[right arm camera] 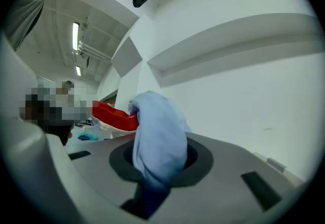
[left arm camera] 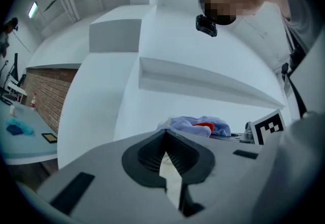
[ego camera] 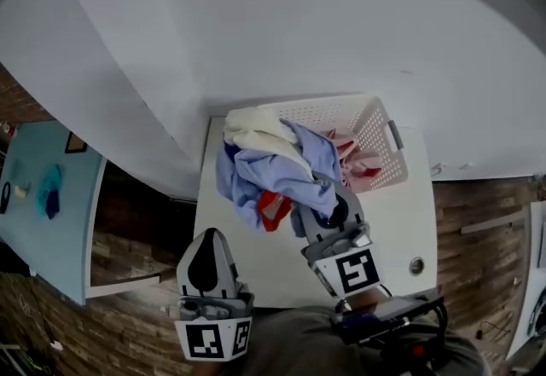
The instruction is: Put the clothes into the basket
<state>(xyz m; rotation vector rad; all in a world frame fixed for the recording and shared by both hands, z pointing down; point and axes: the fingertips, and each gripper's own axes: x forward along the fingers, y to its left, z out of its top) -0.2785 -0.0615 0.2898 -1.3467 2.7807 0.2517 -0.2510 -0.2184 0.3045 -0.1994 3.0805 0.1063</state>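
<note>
Clothes (ego camera: pixel 273 174) are bunched at the right gripper (ego camera: pixel 337 214), whose jaws pinch a fold of light blue cloth (right arm camera: pixel 155 141). We note a cream piece (ego camera: pixel 256 131) and a red piece (ego camera: pixel 271 208) in the same bundle, over the left rim of the white basket (ego camera: pixel 375 123). Pink garments (ego camera: pixel 354 163) lie inside it. The basket stands on a white table (ego camera: pixel 401 229). The left gripper (ego camera: pixel 210 240) is apart, jaws pressed together on nothing.

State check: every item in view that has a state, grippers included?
white perforated plastic basket: upright, pink clothes inside.
light blue fabric garment: bunched, clamped by right gripper.
cream cloth: draped over the blue garment.
left gripper: shut, empty.
right gripper: shut on light blue fabric garment.
</note>
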